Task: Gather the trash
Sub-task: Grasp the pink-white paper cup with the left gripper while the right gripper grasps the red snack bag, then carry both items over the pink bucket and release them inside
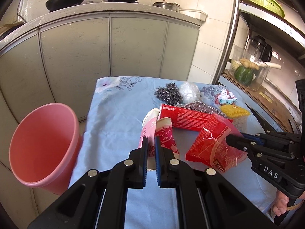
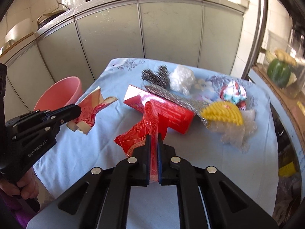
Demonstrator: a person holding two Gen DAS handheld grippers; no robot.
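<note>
Both grabbers hold trash: the left gripper (image 1: 151, 143) pinches squashed pink-and-red paper cups (image 1: 160, 133), the right gripper (image 2: 154, 139) pinches a shiny red plastic wrapper (image 2: 137, 133), so next both should probably go to the round pink plastic bin (image 1: 43, 145) left of them.

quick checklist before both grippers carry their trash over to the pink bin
1. Left gripper shut on the crushed paper cup: ok, also seen lifted in the right wrist view.
2. Right gripper shut on the red wrapper: ok.
3. Wrapper free of the red box: cannot tell, its upper end overlaps the box.
4. Pink bin open and facing the table: ok, standing beside the table's left edge.
5. Bin has room: ok, no trash is visible inside.
6. Trash left on the blue cloth: not ok, several pieces remain.
</note>
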